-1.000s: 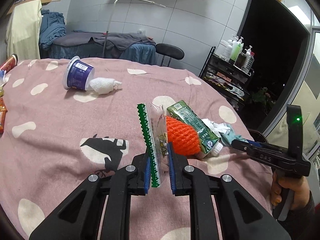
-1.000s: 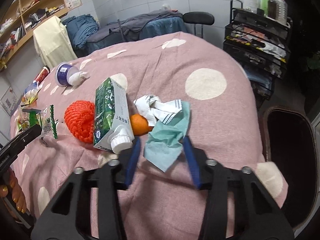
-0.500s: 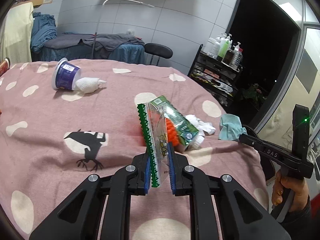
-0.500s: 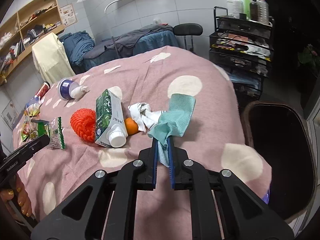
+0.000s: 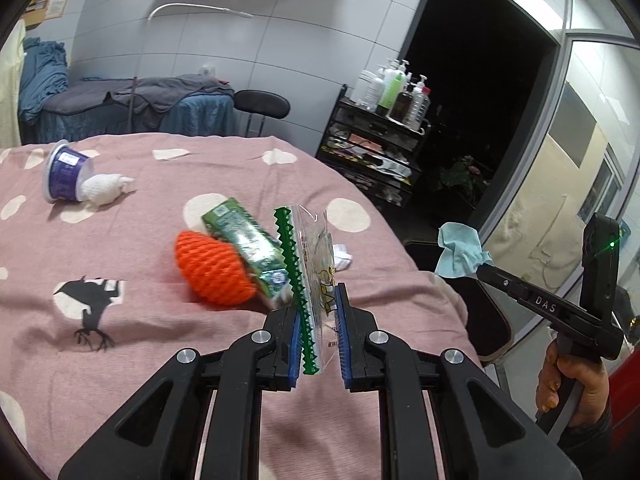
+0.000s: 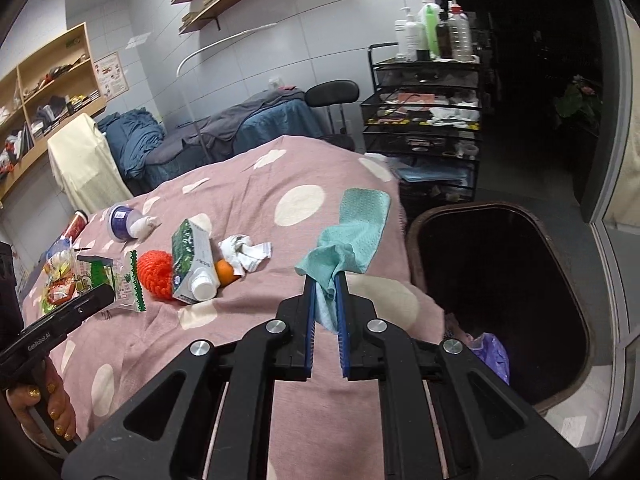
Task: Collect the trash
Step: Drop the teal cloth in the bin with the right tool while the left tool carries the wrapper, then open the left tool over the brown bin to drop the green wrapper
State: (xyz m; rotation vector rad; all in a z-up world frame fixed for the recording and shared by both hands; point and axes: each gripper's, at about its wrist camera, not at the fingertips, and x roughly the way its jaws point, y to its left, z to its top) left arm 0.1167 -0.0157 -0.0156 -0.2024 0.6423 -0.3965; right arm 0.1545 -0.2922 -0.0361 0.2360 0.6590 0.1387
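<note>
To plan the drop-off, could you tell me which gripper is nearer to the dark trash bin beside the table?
Right. The right gripper, clamping the teal cloth, hovers near the bin; the left gripper, holding the snack wrapper, is farther over the table.

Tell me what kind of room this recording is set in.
Probably a massage or beauty treatment room: a covered treatment bed stands by the tiled wall, and a black trolley holds pump bottles. The trash lies on a table under a pink spotted cloth.
</note>
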